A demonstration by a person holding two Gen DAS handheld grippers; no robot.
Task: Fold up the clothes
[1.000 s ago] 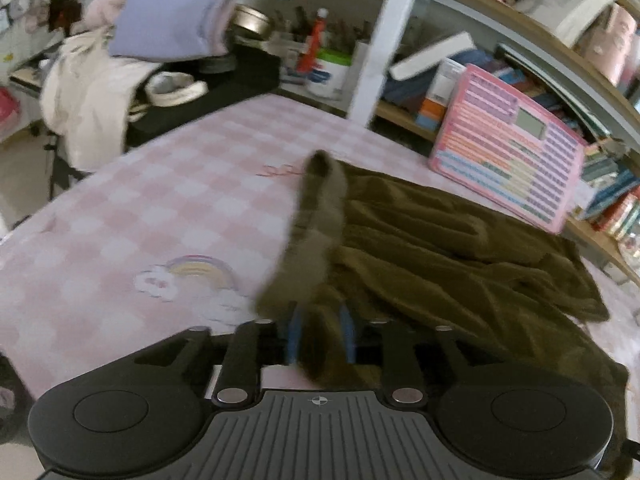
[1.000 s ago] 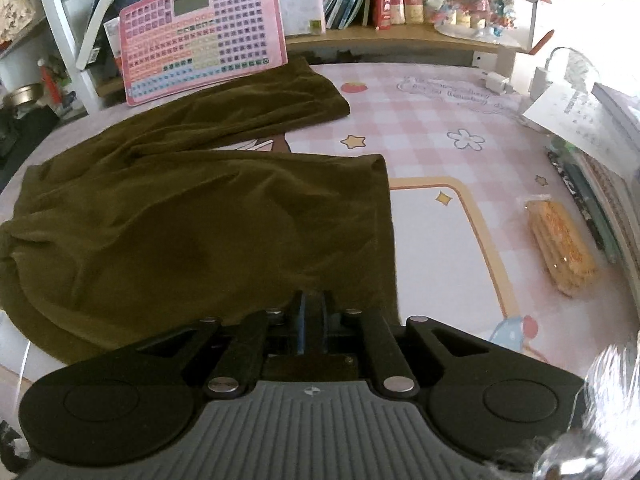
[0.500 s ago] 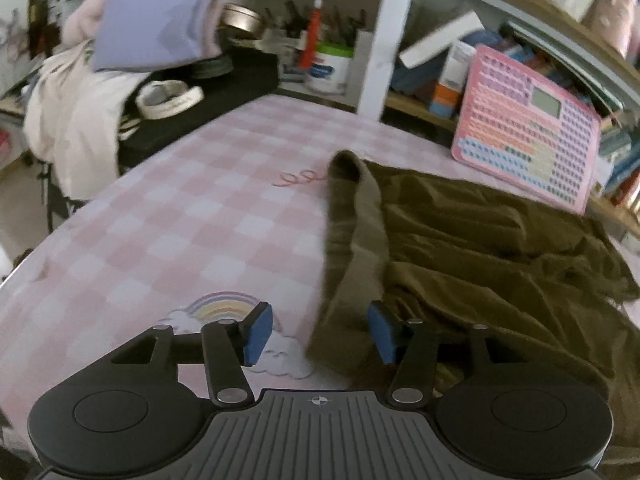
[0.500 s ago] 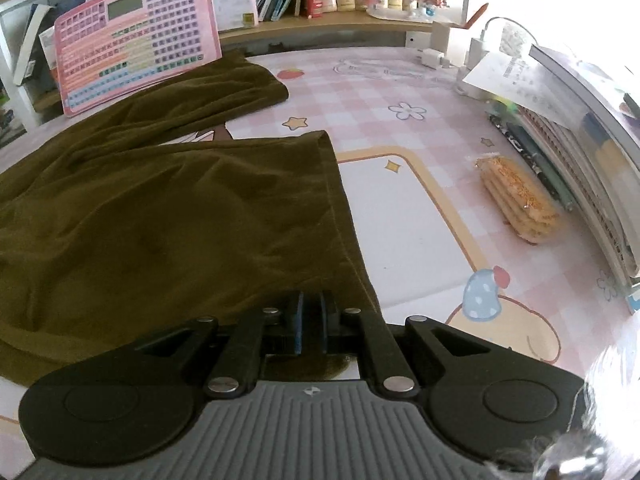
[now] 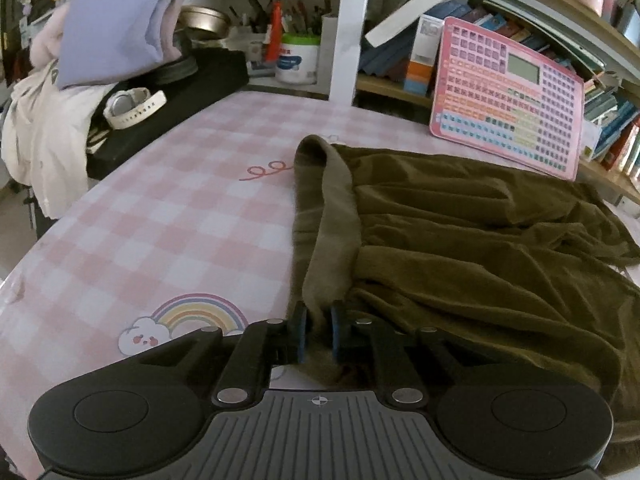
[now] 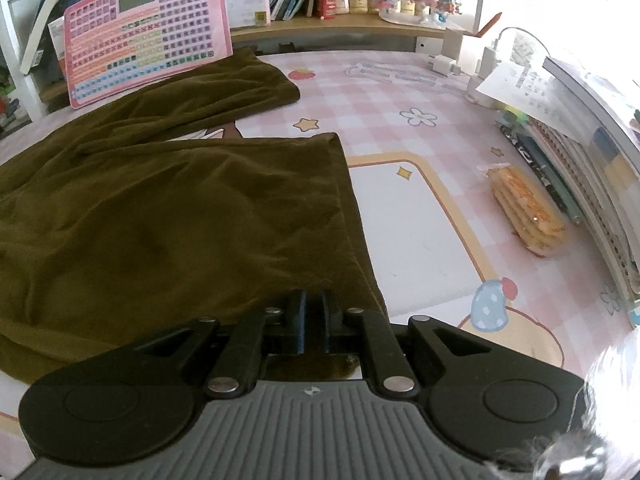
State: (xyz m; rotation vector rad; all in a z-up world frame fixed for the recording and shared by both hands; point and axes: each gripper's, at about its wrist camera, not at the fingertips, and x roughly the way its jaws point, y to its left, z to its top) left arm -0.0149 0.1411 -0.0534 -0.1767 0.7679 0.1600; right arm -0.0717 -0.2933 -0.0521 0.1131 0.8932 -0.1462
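Olive-brown trousers [image 5: 480,248] lie spread on the pink checked table cover [image 5: 168,208]. Their waistband [image 5: 332,216] runs away from me in the left wrist view. My left gripper [image 5: 318,332] is at the waistband's near end; its jaws are closing, with the band's edge pinched between the blue pads. In the right wrist view one trouser leg [image 6: 180,208] lies flat and the other leg [image 6: 224,88] reaches towards the back. My right gripper [image 6: 313,320] is shut on the near corner of the flat leg's hem.
A pink button board [image 5: 508,92] leans on the bookshelf behind the trousers. A black box with a white watch [image 5: 134,108] and piled clothes [image 5: 44,128] stand at the left. At the right lie a snack packet [image 6: 528,212], stacked books [image 6: 592,152] and chargers [image 6: 440,66].
My left gripper let the raised waistband drop, opened wide, then closed again on the band's near end lower down. The right gripper stays shut on the hem, barely shifted.
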